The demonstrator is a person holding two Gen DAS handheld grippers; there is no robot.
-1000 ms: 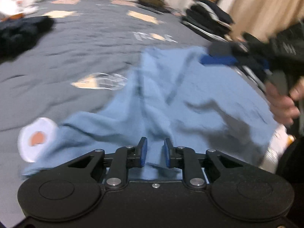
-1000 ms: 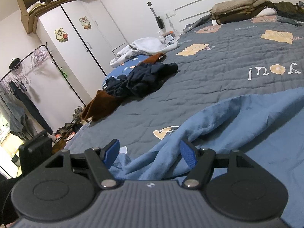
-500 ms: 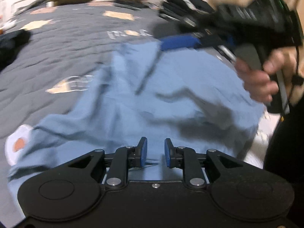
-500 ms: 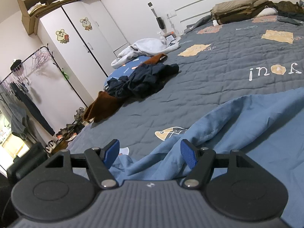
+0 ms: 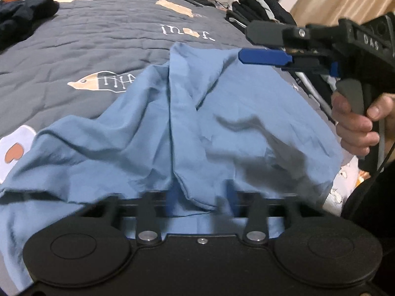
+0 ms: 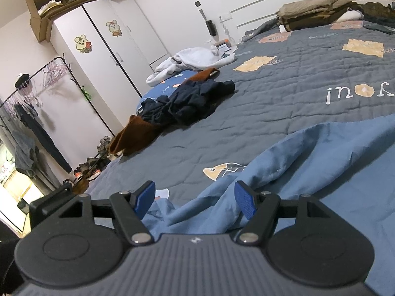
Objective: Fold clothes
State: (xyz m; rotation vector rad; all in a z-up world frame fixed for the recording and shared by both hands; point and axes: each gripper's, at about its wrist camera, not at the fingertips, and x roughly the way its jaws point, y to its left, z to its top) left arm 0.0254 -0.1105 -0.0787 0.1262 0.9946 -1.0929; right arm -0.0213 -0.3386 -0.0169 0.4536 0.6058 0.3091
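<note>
Lying rumpled near the bed's [image 5: 103, 37] edge, blue garment [image 5: 222, 128]; left tool [image 5: 201, 203] closing, a fold of hem between its blurred fingers; right tool [image 6: 195, 198] apart, poised above the cloth.

Bedspread: I see a grey quilt [image 6: 284, 103] with fish patches.
Wardrobe: white wardrobe [image 6: 106, 56], cardboard boxes [image 6: 61, 2] on top.
Rack: clothes rail [image 6: 32, 83], far left.

A home bedroom: a bed [image 6: 284, 103] with a quilted grey cover, a white wardrobe [image 6: 106, 49], a clothes rack [image 6: 32, 91], and shoes [image 6: 86, 170] on the floor.
</note>
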